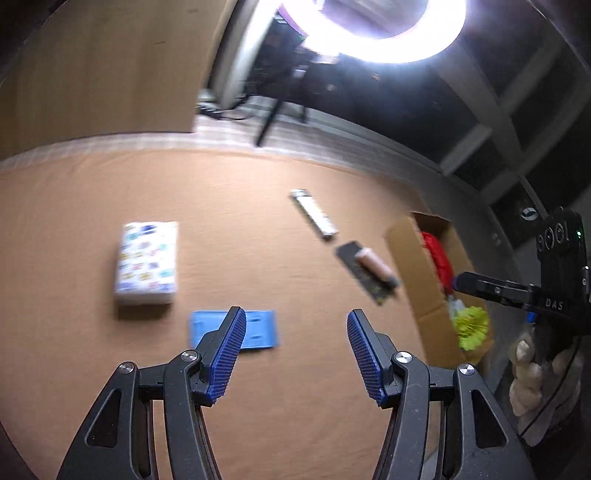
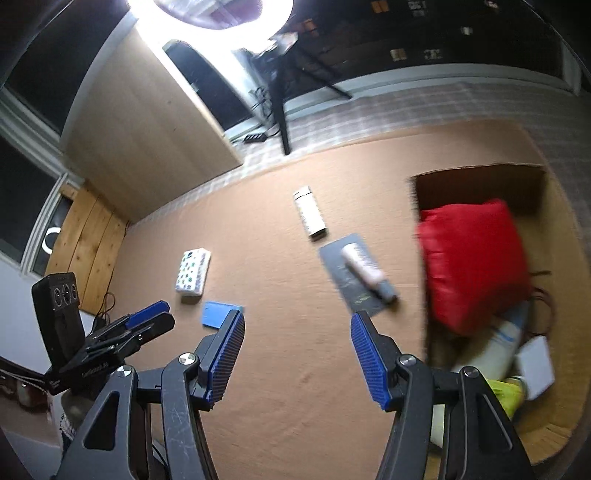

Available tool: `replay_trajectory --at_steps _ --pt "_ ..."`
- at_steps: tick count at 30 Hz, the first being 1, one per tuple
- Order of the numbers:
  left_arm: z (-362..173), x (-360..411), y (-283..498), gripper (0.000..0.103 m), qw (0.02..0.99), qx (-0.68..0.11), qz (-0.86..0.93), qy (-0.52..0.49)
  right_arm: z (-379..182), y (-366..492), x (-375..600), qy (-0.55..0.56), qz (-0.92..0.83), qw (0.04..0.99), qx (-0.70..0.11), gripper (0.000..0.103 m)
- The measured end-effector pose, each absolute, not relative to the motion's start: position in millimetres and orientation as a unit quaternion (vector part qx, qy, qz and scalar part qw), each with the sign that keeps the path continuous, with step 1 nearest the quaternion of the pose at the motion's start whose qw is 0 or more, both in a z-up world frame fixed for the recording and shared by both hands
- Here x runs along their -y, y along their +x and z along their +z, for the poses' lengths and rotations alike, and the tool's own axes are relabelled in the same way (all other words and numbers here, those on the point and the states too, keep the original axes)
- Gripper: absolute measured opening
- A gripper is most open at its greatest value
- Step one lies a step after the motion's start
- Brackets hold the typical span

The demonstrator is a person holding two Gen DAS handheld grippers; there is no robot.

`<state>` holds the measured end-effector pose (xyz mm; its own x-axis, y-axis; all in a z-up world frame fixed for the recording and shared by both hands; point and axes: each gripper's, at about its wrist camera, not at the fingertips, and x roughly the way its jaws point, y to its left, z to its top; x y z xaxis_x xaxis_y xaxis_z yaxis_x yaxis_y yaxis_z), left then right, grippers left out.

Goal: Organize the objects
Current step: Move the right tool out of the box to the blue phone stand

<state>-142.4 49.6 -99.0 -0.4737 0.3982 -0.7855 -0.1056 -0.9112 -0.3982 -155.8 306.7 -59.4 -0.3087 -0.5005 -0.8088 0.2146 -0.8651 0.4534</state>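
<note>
Blue flat case [image 1: 233,329]: in the left wrist view it lies on the tan cloth-covered surface [image 1: 295,406] just ahead of the left gripper [image 1: 295,325], its long axis running across the view, partly hidden behind the left finger. The jaws stand apart with nothing between them. A patterned box [image 1: 146,263] sits beyond the case to the left; a white stick [image 1: 313,213] and a pale tube [image 1: 373,266] on a dark card [image 1: 360,271] lie toward the cardboard box [image 1: 413,273] at right, which holds a red item and something yellow-green. The right gripper [image 1: 458,282] hovers near that box.

In the right wrist view the blue flat case [image 2: 218,314] lies ahead and left of the right gripper [image 2: 297,332], whose jaws are also apart and empty; the left gripper [image 2: 155,314] is nearer the case, so it looks the likelier hand for it. The cardboard box [image 2: 480,177] is close on the right, holding a red cushion [image 2: 472,262]. A ring light [image 2: 207,18] glares above; wooden panels and dark windows stand behind.
</note>
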Motion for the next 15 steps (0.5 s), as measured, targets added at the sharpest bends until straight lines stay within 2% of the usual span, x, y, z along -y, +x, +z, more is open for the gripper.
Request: replay_trajectory --at_steps 6,15 --pt "-122 -12 -142 0.061 0.118 0.166 0.838 -0.506 -79 -168 -269 0.564 -0.778 0.246 0.129 0.056" --pt "-154 -8 -147 0.061 0.116 0.155 0.826 -0.530 -117 -179 -224 0.602 -0.745 0.254 0.131 0.056"
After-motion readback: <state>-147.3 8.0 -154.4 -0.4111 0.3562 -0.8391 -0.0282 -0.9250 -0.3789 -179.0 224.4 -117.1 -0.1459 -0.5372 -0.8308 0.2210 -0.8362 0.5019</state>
